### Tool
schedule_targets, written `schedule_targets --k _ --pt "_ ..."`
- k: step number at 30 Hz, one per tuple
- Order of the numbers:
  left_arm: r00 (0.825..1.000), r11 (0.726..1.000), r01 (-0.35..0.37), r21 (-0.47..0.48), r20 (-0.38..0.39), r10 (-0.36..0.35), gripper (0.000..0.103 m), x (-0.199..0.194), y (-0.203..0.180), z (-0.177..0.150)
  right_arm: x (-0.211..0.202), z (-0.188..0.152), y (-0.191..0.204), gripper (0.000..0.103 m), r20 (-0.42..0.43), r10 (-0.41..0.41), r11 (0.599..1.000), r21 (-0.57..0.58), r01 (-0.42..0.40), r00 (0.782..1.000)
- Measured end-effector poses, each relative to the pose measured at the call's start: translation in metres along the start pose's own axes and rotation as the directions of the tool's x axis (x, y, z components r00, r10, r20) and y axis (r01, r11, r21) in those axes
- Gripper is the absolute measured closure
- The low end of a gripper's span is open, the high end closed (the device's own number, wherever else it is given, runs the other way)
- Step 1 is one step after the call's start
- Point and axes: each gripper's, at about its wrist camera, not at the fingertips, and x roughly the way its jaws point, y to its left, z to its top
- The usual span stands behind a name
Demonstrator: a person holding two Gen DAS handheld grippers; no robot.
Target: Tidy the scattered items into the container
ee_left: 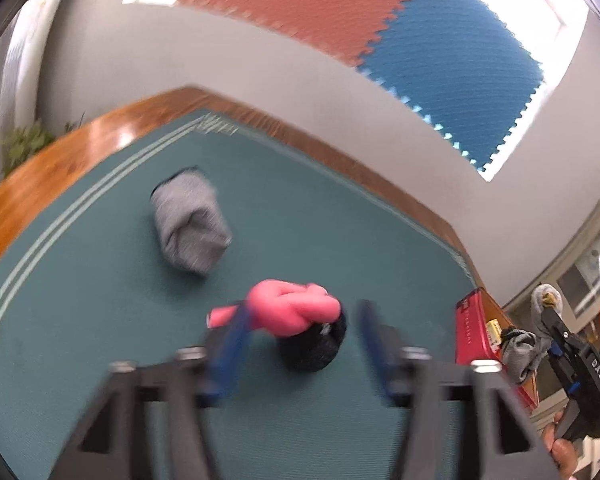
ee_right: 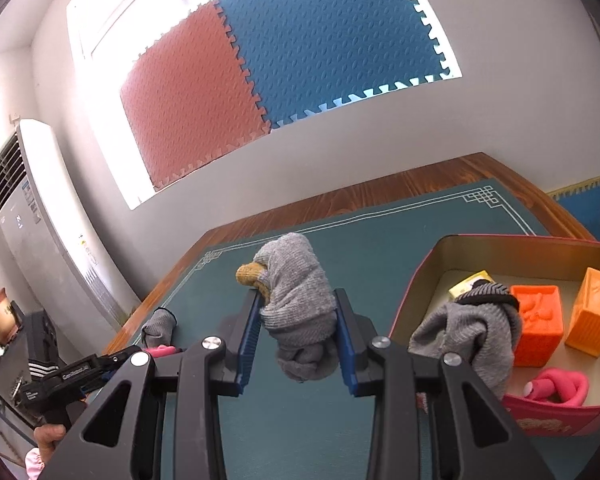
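Two sock bundles at risk on the way to the tin

Our right gripper, clamped on a grey sock roll beside the tin, could snag the sock on its rim; our wide-open left gripper could nudge the pink-and-black bundle aside on the mat.

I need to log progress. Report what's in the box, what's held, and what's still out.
Done: the box holds two orange blocks, a grey sock on its rim and a pink roll. In hand: the right gripper clamps a grey sock bundle. Left: the open left gripper straddles a pink-and-black bundle; another grey roll lies on the mat.
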Motion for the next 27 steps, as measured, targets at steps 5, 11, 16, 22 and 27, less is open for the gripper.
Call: schedule_targets --k 5,11,16,22,27 --pt "0.999 0.998 -0.049 -0.031 0.014 0.05 0.008 -0.006 0.018 0.003 0.003 -0.002 0.003 0.065 -0.005 0.005 1.0 -0.003 -0.005 1.0" --pt "0.988 0.961 -0.155 0.229 0.05 0.148 0.008 0.005 0.011 0.002 0.003 -0.002 0.001 0.065 -0.007 0.017 1.0 0.01 -0.017 1.0" --pt "0.988 0.926 -0.148 0.346 0.015 0.153 0.008 0.021 0.009 -0.006 0.005 -0.003 0.002 0.065 -0.012 0.02 1.0 0.005 -0.02 1.0" --pt "0.987 0.906 -0.151 0.394 0.007 0.162 0.008 0.011 0.005 -0.014 0.004 -0.002 -0.002 0.064 -0.012 0.021 1.0 0.009 -0.021 1.0" --pt "0.99 0.93 -0.118 0.347 -0.027 0.135 0.008 0.001 0.013 -0.024 0.007 -0.004 0.0 0.063 -0.022 0.021 1.0 0.001 -0.021 1.0"
